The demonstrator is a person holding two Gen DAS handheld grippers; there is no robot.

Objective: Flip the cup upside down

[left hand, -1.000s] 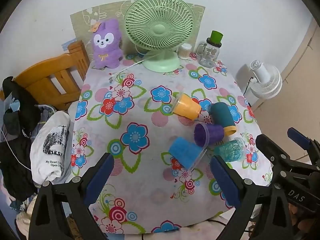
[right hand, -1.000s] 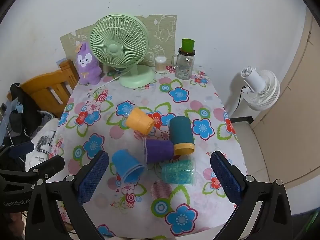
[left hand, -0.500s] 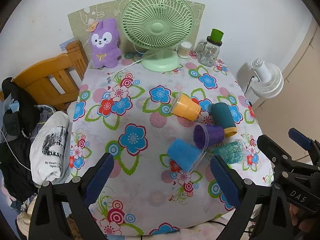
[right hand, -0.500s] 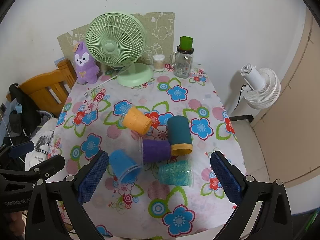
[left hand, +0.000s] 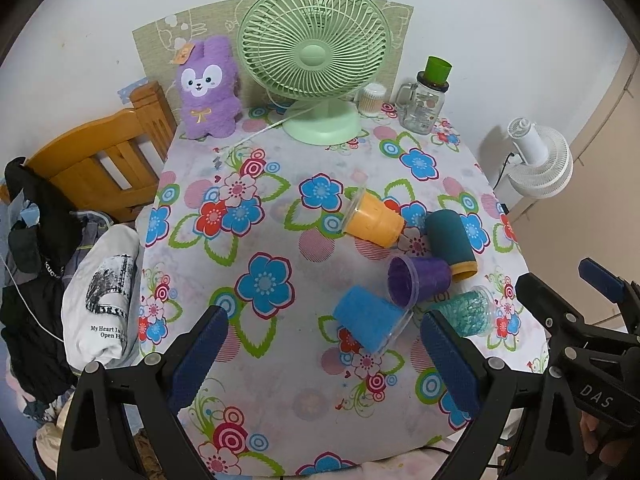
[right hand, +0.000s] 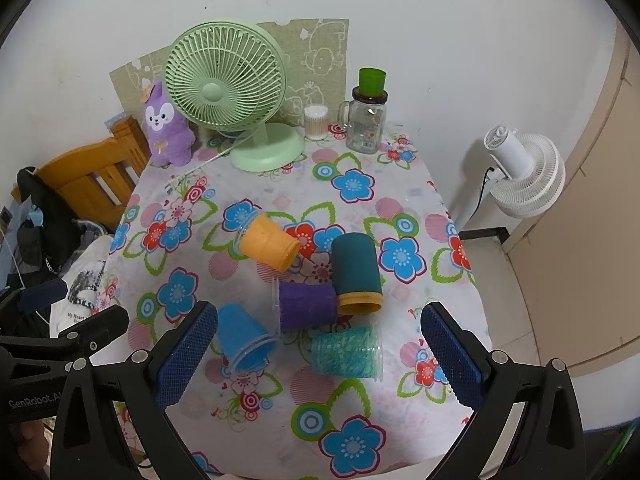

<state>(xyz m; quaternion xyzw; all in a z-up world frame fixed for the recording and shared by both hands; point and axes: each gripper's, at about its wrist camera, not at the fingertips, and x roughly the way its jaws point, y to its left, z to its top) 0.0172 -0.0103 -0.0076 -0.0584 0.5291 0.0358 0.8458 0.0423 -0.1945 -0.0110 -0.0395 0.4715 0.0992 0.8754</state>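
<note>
Several cups lie on their sides on the flowered tablecloth (left hand: pixel 260 240): an orange cup (left hand: pixel 374 222), a dark teal cup with a yellow rim (left hand: pixel 452 242), a purple cup (left hand: pixel 418 280), a blue cup (left hand: pixel 368 322) and a clear green-patterned cup (left hand: pixel 466 314). The right wrist view shows the orange cup (right hand: pixel 268 242), the dark teal cup (right hand: pixel 356 274), the purple cup (right hand: pixel 306 306), the blue cup (right hand: pixel 242 340) and the green-patterned cup (right hand: pixel 346 354). My left gripper (left hand: pixel 324 360) is open above the near table edge, empty. My right gripper (right hand: pixel 318 358) is open and empty above the cups.
At the back stand a green desk fan (left hand: pixel 316 60), a purple plush toy (left hand: pixel 208 88), a glass jar with a green lid (left hand: pixel 426 100) and a small cotton-swab tub (left hand: pixel 372 98). A wooden chair (left hand: pixel 100 164) with clothes is left. A white floor fan (left hand: pixel 538 160) is right.
Both grippers have drifted slightly back and up, so the table looks a little farther away. The cups have not moved. Both grippers stay open.
</note>
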